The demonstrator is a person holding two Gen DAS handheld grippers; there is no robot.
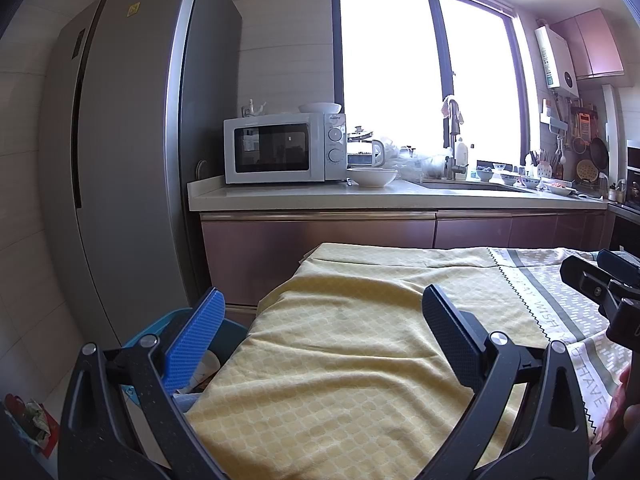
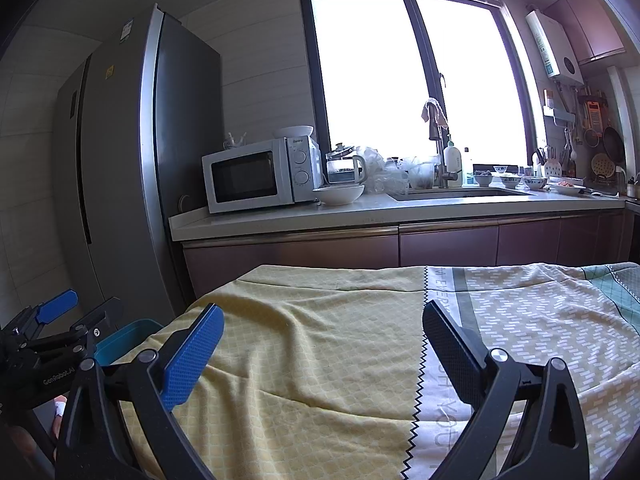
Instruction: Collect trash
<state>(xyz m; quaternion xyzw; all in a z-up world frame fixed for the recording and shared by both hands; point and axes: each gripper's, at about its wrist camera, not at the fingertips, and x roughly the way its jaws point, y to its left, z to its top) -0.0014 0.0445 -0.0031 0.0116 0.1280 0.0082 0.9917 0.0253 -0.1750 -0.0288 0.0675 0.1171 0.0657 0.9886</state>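
Both grippers, the left gripper (image 1: 320, 320) and right gripper (image 2: 322, 338), hung over the cloth-covered table (image 1: 352, 360) with jaws spread and empty. A blue bin (image 1: 176, 320) holding trash sat beside the table's left edge, the fridge (image 1: 120, 160) beyond.

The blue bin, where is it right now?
The blue bin sits low on the floor at the left, between the fridge and the yellow-clothed table, partly behind the left gripper; the right wrist view agrees.
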